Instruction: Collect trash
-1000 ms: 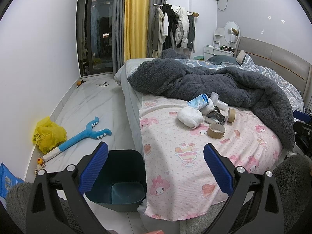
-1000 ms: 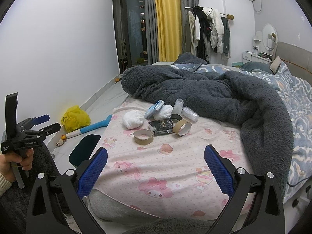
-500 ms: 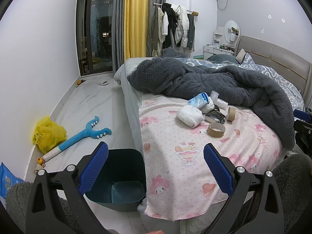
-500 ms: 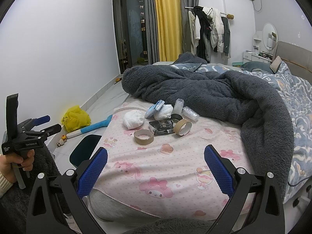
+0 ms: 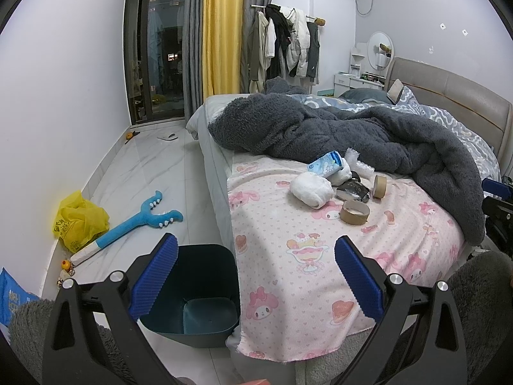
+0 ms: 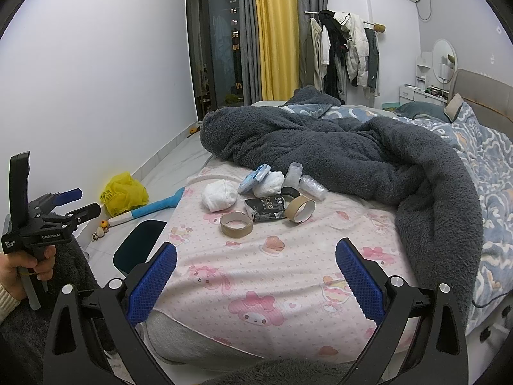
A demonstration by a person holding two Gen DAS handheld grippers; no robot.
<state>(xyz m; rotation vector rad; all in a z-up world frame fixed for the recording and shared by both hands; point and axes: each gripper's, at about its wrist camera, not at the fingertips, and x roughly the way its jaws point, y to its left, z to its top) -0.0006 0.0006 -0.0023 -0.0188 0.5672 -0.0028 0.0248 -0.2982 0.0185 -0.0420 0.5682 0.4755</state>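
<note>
- On the bed (image 6: 288, 276), over a pink cartoon-print sheet (image 5: 314, 256), a cluster of trash lay near the edge of a dark grey blanket (image 6: 368, 154).
- The cluster held a white wad (image 6: 219, 195), a second wad (image 6: 269, 183) under a blue packet (image 6: 253, 177), a black wrapper (image 6: 265, 209), clear plastic wrap (image 6: 312, 187), and two cardboard tape cores.
- The flat core (image 6: 236, 224) rested on its rim, just beside the wrapper; the tilted core (image 6: 300, 209) leaned at the wrapper's other side.
- The left hand-held gripper (image 5: 255, 284) hovered with its blue pads spread wide and nothing between them, above the corner of the bed and a dark bin (image 5: 198, 292).
- The bin stood on the floor (image 5: 154, 166) against the side of the bed, well apart from the trash.
- The right hand-held gripper (image 6: 255, 284) was likewise spread wide and empty, aimed across the sheet toward the cluster but short of it.
- In the right wrist view the left hand-held gripper appeared at the far left, held in a hand (image 6: 22, 272).
- On the floor by the wall lay a yellow bag (image 5: 80, 221) and a blue toy (image 5: 134, 221).
</note>
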